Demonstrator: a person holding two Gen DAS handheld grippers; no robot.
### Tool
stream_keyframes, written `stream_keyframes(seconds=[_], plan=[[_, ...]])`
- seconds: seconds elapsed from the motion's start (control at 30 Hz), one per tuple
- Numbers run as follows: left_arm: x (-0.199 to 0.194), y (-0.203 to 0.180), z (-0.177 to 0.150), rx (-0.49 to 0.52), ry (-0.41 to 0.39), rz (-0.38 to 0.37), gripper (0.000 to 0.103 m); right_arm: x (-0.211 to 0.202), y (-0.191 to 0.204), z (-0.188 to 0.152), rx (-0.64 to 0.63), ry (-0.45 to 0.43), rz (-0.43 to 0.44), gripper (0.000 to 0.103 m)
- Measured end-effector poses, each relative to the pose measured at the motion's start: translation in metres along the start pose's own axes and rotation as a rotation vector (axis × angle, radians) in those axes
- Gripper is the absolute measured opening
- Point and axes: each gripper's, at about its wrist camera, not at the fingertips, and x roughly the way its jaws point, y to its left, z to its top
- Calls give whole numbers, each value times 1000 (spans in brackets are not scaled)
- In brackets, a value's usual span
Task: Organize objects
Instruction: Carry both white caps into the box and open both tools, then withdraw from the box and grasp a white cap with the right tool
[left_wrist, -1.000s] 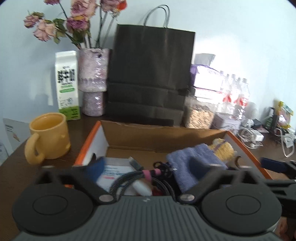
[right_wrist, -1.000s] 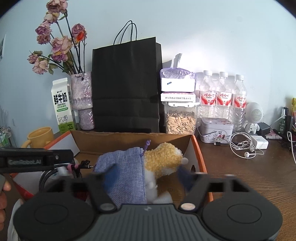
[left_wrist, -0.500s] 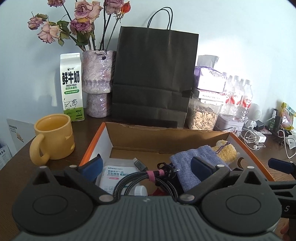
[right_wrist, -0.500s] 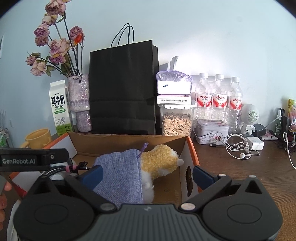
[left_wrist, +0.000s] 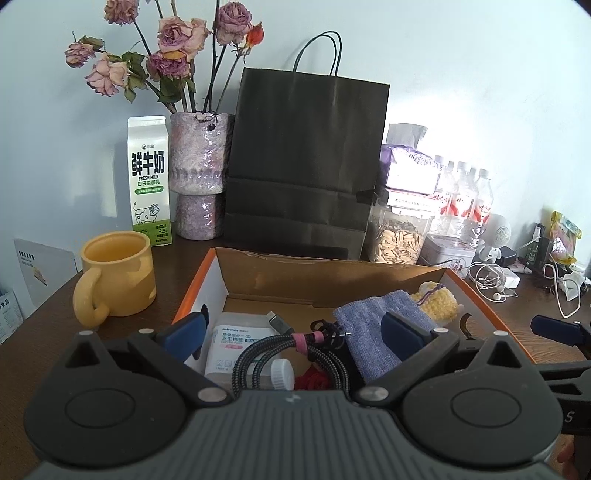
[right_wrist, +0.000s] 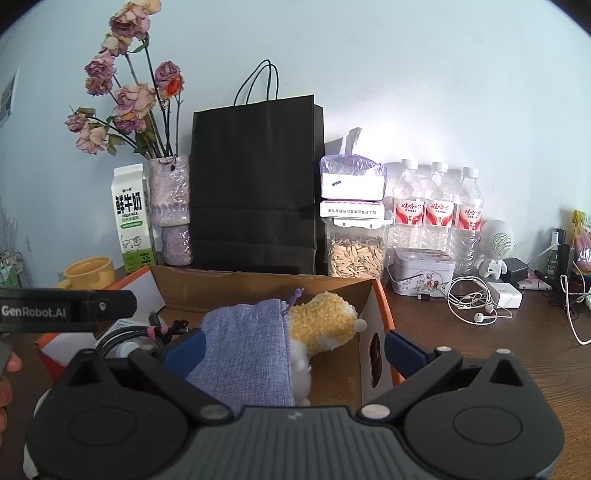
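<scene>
Both tools, left tool (left_wrist: 293, 334) and right tool (right_wrist: 293, 345), gape empty above the box (left_wrist: 332, 275).

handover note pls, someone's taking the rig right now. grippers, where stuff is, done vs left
Left gripper: open, empty, above the near-left part of the cardboard box.
Right gripper: open, empty, above the box's right half.
In the box: blue fabric pouch, yellow plush toy, braided cable, Winner pack, white-capped bottle.
On the table outside: yellow mug, milk carton, earphones, tin.
Done: those five are boxed. Left: unclear which loose items go in next.
</scene>
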Motion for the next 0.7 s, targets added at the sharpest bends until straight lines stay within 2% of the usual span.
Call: stream_keyframes(seconds=[0.4,0.7], plan=[[-33,10,-19,10,3,-13,103,-39,-3,-24,-2,14,6,103],[-55,19,-41,27,43,-1,103,-65,-6,-52,-19,62,1,103]])
